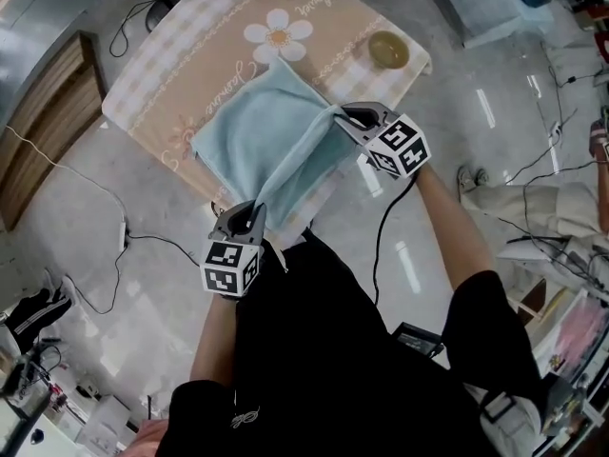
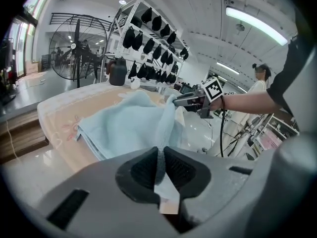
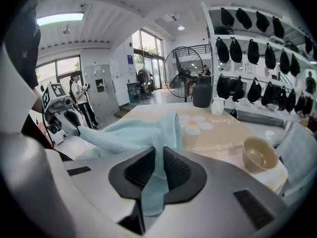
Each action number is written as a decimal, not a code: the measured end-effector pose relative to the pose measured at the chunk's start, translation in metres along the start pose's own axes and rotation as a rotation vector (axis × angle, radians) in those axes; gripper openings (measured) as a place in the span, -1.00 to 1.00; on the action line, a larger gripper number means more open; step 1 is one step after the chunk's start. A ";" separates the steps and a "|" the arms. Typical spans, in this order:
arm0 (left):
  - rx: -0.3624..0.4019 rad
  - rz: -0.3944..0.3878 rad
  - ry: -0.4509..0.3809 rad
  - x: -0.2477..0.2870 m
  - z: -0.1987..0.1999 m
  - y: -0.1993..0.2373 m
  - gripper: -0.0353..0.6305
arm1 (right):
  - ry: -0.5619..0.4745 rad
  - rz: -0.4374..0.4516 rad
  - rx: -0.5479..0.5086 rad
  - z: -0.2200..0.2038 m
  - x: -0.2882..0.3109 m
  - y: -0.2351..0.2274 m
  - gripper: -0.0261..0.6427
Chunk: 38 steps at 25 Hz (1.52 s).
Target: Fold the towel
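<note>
The light-blue terry towel [image 1: 252, 150] lies doubled on the patterned table [image 1: 152, 74], with its near edge raised and stretched between the tools. The left gripper [image 1: 251, 209] and right gripper [image 1: 343, 115] each clamp one corner. The raised fold conceals the layers beneath. In the head view the stretched edge runs diagonally, lower left to upper right.

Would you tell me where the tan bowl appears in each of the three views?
Head view: bowl upper right of centre.
Left gripper view: not visible.
Right gripper view: bowl at lower right.
Shared landmark: light blue towel, in all three.
</note>
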<state>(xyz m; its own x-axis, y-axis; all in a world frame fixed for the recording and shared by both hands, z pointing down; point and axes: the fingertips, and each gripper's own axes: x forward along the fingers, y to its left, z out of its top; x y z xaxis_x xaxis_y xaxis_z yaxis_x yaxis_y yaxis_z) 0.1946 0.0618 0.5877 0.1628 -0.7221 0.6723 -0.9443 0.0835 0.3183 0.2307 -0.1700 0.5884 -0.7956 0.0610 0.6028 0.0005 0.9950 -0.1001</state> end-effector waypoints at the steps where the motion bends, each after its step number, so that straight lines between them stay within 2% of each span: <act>1: 0.009 -0.006 0.009 0.002 -0.003 -0.005 -0.79 | 0.004 0.000 0.006 -0.005 -0.004 0.001 -0.79; 5: 0.042 0.016 0.052 0.010 -0.017 -0.009 -0.79 | 0.025 0.002 0.032 -0.026 -0.009 0.004 -0.79; 9: 0.035 0.045 0.093 0.021 -0.033 -0.005 -0.79 | 0.046 -0.001 0.038 -0.044 -0.007 0.006 -0.76; 12: 0.031 0.040 0.123 0.028 -0.043 -0.007 -0.79 | 0.068 -0.003 0.028 -0.055 -0.007 0.008 -0.70; 14: 0.008 0.010 0.144 0.031 -0.051 -0.013 -0.76 | 0.095 0.009 0.030 -0.066 -0.007 0.011 -0.66; 15: -0.006 -0.012 0.154 0.032 -0.054 -0.017 -0.66 | 0.117 0.019 0.028 -0.073 -0.008 0.014 -0.61; 17: -0.027 -0.058 0.168 0.032 -0.060 -0.026 -0.27 | 0.170 0.042 0.014 -0.087 -0.010 0.019 -0.45; 18: -0.032 -0.076 0.169 0.030 -0.060 -0.029 -0.16 | 0.193 0.050 0.007 -0.093 -0.013 0.021 -0.37; 19: -0.036 -0.088 0.163 0.026 -0.059 -0.030 -0.13 | 0.208 0.054 0.004 -0.097 -0.016 0.022 -0.30; 21: -0.054 -0.088 0.136 0.017 -0.054 -0.026 -0.11 | 0.205 0.046 0.014 -0.098 -0.024 0.020 -0.28; 32: -0.160 0.043 -0.003 -0.020 -0.013 0.028 -0.11 | 0.022 -0.014 0.135 -0.033 -0.070 -0.013 -0.27; 35: -0.177 0.063 -0.028 -0.022 -0.003 0.039 -0.11 | 0.016 -0.026 0.107 -0.016 -0.071 -0.018 -0.27; 38: -0.246 0.069 -0.084 -0.024 0.009 0.056 -0.11 | 0.025 -0.016 0.058 0.000 -0.059 -0.014 -0.27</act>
<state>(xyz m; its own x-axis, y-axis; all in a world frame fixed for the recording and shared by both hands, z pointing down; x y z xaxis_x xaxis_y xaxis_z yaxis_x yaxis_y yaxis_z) 0.1348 0.0780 0.5834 0.0662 -0.7623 0.6439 -0.8527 0.2919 0.4333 0.2774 -0.1872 0.5548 -0.7797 0.0475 0.6244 -0.0480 0.9897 -0.1352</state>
